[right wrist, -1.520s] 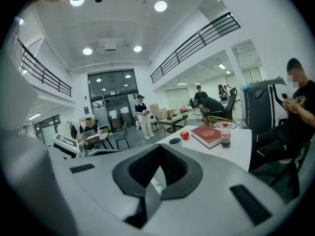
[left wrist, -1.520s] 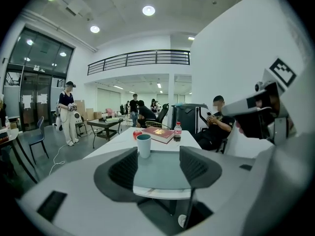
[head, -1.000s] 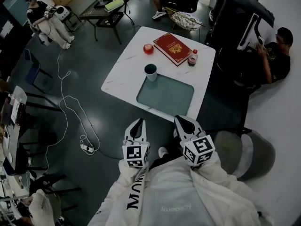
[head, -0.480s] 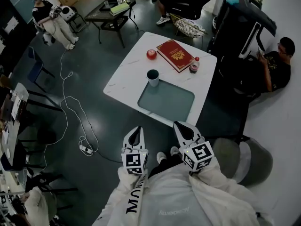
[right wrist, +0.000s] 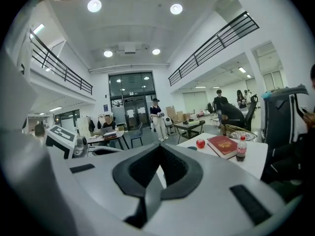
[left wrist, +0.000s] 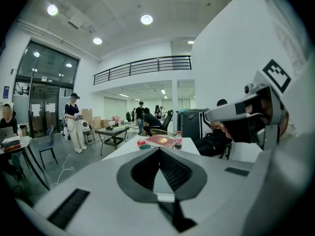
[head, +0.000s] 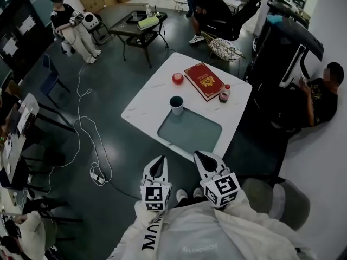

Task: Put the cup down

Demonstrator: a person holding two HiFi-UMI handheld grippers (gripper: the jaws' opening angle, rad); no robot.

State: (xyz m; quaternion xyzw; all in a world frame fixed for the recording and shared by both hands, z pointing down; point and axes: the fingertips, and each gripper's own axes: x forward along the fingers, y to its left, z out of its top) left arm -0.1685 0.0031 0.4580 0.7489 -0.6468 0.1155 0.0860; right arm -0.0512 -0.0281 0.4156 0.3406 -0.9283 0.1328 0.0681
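Cup (head: 176, 105) on table (head: 150, 95) — well beyond left gripper (head: 160, 159) and right gripper (head: 199, 156), jaws closed, empty

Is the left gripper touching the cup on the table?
Apart. Head view shows the left gripper short of the table, floor between it and the cup.

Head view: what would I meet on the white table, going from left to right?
In order: cup → red book → bottle. The red round thing lies straight beyond the cup, so I leave it out.
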